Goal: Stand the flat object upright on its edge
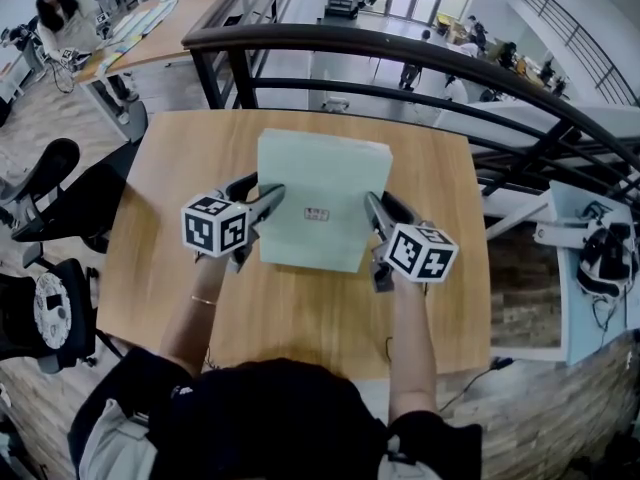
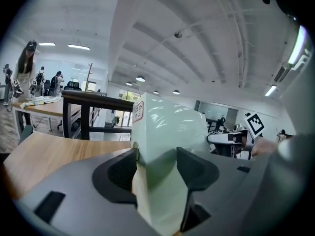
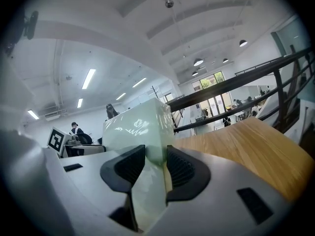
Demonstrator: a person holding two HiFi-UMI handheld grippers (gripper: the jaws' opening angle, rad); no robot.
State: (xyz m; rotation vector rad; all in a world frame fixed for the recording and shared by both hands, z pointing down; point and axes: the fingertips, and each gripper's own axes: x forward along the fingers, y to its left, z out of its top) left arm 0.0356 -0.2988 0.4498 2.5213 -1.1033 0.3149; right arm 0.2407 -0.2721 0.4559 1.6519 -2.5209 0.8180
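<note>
A flat pale green box point(image 1: 320, 203) with a small red-and-white label is over the middle of the wooden table point(image 1: 300, 318), its far edge tipped up toward me. My left gripper point(image 1: 262, 203) is shut on its left edge and my right gripper point(image 1: 375, 213) on its right edge. In the left gripper view the box point(image 2: 167, 127) fills the gap of the left gripper point(image 2: 156, 163), and both dark pads press on it. The right gripper view shows the box point(image 3: 135, 127) likewise clamped in the right gripper point(image 3: 155, 163). Whether the near edge rests on the table is hidden.
A black railing point(image 1: 400, 53) curves past the table's far side. Black office chairs point(image 1: 40, 198) stand on the left. A white side table point(image 1: 590, 298) with a headset point(image 1: 605, 253) stands on the right. People sit at desks in the distance.
</note>
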